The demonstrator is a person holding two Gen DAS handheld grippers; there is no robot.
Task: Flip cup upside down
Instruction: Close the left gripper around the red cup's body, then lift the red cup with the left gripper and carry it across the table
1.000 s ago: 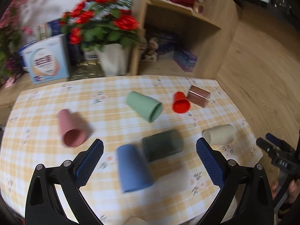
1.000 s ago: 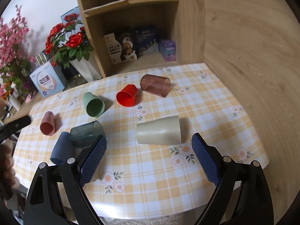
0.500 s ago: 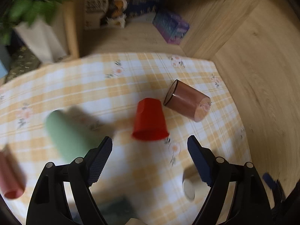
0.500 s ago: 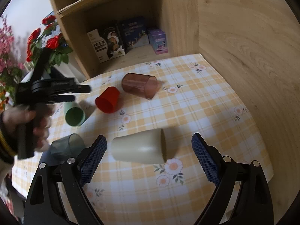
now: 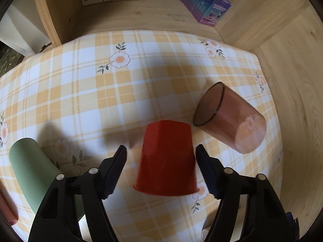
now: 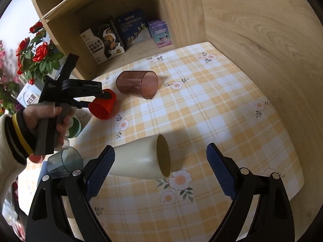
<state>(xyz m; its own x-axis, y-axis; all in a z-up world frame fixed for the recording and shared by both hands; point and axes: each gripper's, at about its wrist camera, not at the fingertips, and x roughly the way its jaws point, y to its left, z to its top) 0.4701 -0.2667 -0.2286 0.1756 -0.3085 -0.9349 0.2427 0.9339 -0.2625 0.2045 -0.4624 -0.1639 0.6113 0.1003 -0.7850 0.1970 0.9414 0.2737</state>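
Observation:
A red cup (image 5: 166,158) lies on its side on the checked tablecloth (image 5: 101,92), rim toward the camera. My left gripper (image 5: 160,168) is open with one finger on each side of the red cup, close to it with small gaps. It also shows in the right wrist view (image 6: 101,96) around the red cup (image 6: 102,106). A cream cup (image 6: 141,158) lies on its side. My right gripper (image 6: 160,173) is open just above it, left finger beside its wall, right finger well clear.
A brown clear cup (image 5: 230,120) lies on its side just right of the red cup. A green cup (image 5: 34,173) lies at the left. A grey clear cup (image 6: 64,162) lies near the right gripper's left finger. A wooden shelf (image 6: 125,26) with boxes stands behind the table.
My left gripper has moved forward and down to straddle the red cup and narrowed its gap. My right gripper has come closer to the cream cup.

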